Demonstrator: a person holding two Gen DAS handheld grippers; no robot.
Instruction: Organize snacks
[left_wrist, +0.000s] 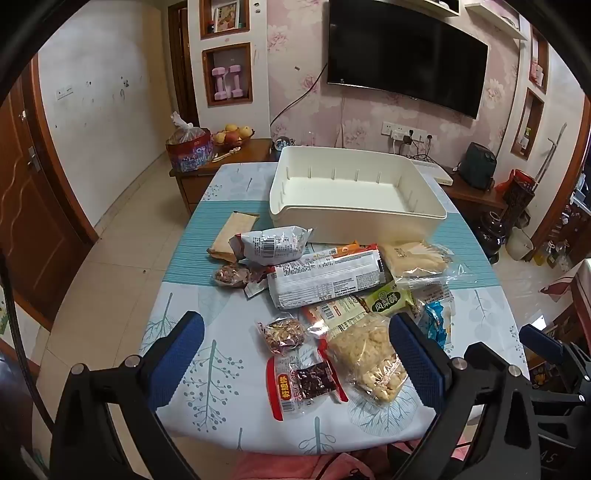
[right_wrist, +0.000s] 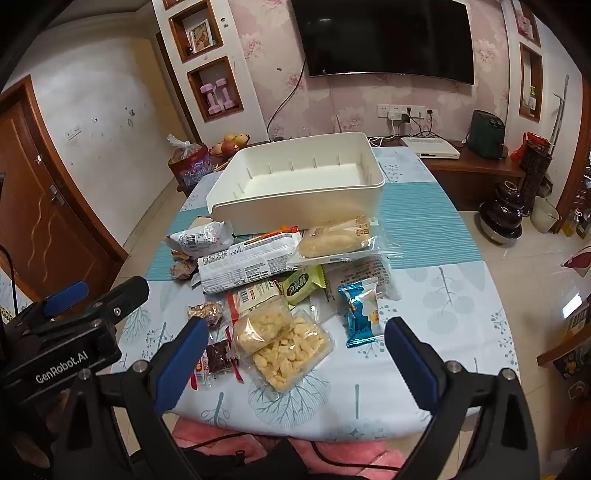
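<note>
An empty white plastic bin (left_wrist: 399, 220) (right_wrist: 295, 212) stands at the far side of the table. Several snack packets lie heaped in front of it: a long white packet (left_wrist: 325, 280) (right_wrist: 243, 264), a green packet (left_wrist: 388, 299) (right_wrist: 303, 282), a clear bag of yellow puffs (left_wrist: 369, 354) (right_wrist: 284, 341), a red-edged packet (left_wrist: 303, 384), a blue packet (right_wrist: 360, 314). My left gripper (left_wrist: 295, 354) is open above the near table edge, the puffs and red-edged packet between its fingers. My right gripper (right_wrist: 295, 350) is open over the puffs bag.
The table has a tree-print cloth (left_wrist: 207, 354) (right_wrist: 443, 295). A wooden cabinet behind carries a fruit bowl (left_wrist: 232, 136) and a bagged box (left_wrist: 188, 147). A dark vase (right_wrist: 502, 214) stands on the floor at right. The other gripper shows in each view's edge (right_wrist: 70, 306).
</note>
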